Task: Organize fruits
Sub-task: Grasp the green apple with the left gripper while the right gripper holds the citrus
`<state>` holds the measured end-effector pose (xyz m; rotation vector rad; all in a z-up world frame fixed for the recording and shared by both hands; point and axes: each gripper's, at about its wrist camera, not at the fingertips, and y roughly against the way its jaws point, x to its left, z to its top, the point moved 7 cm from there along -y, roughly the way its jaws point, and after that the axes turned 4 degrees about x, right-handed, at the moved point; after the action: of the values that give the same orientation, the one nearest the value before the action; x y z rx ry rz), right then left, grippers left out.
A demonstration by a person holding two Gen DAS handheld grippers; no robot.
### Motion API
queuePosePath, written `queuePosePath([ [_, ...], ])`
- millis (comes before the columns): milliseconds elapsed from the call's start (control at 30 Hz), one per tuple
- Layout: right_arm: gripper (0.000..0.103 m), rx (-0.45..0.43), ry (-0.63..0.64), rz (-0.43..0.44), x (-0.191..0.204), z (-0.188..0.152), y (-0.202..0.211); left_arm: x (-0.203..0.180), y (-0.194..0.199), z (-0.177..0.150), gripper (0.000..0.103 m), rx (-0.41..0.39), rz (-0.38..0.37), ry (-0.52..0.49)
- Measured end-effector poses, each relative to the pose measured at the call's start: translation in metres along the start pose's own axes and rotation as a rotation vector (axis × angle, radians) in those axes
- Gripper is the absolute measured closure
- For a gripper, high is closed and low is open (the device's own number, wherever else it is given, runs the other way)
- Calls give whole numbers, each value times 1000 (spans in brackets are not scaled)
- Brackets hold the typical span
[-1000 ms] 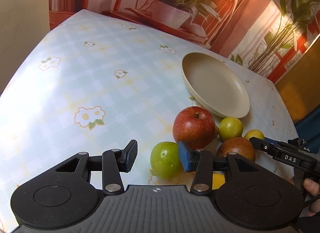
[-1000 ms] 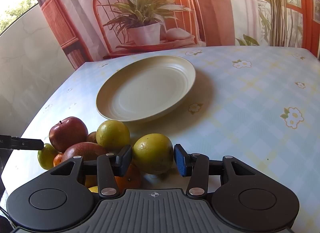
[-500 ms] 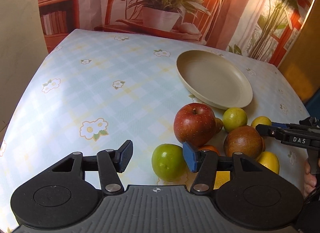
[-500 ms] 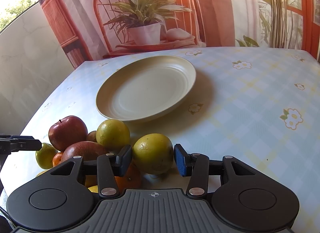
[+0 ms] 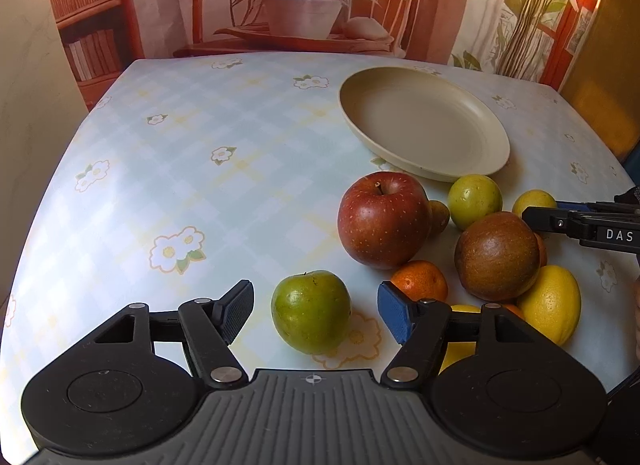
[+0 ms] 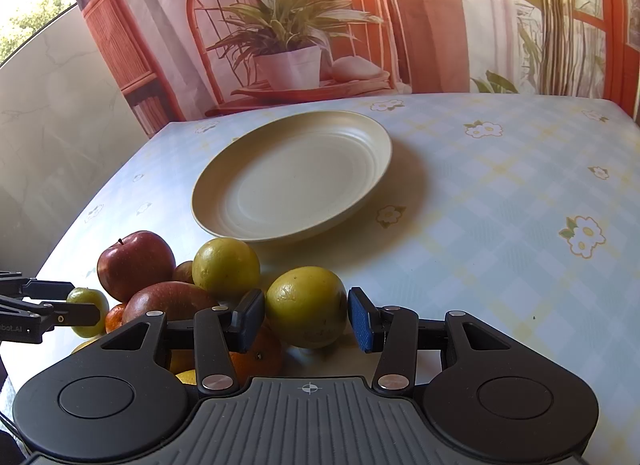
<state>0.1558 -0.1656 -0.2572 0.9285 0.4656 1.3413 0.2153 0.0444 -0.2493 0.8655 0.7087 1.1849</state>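
The left gripper (image 5: 316, 313) has widened and its jaws are opening around the green apple (image 5: 311, 312), without touching it, so a grasp seems next. The right gripper (image 6: 306, 319) stays clamped on a yellow-green citrus (image 6: 306, 307). The plate (image 6: 256, 225), far from the fruits, holds nothing.

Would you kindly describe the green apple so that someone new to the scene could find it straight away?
Start at the cream plate on the flowered tablecloth and come toward the heap of fruit below it. The green apple sits apart at the heap's near left edge, between the opening jaws of the left gripper, untouched. It is the only all-green fruit with a stem, smaller than the red apple behind it.
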Motion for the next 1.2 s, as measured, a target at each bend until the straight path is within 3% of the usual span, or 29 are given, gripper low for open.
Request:
queuePosePath([
  [467,60,0,-1,0,0,0,-1,7,-13,-6,32,23,69,-13],
  [733,60,1,0,0,0,0,0,-5,-11,-8,54,3,55,-78],
  [933,60,4,-1,-1,0,-2,-2,3,-10,-7,55,3,38,-24],
  [1200,60,21,4,-11,1,0,-6,11,1,10,55,-62,43,2],
])
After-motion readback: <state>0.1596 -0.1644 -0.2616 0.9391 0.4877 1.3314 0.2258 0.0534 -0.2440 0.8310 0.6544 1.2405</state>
